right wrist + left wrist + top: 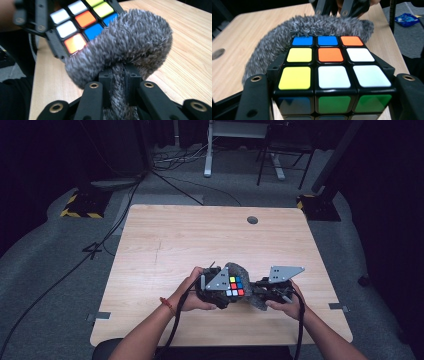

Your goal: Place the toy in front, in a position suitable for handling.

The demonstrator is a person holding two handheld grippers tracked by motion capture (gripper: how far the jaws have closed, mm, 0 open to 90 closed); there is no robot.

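Observation:
A puzzle cube (234, 286) with colored stickers is held above the near part of the table, and my left gripper (220, 290) is shut on it. In the left gripper view the cube (329, 72) sits squeezed between the two black jaws, its top face yellow, white, orange and blue. A grey fluffy cloth (245, 280) curls around the cube's far side. My right gripper (260, 292) is shut on that cloth, and in the right gripper view the cloth (125, 57) bulges above the closed jaws and presses against the cube (82, 22).
The wooden table (165, 240) has a round cable hole (252, 220) near its far edge. On the floor beyond stand desk legs, cables and yellow-black striped stand bases. A blue packet (405, 19) lies on the floor off the table's side.

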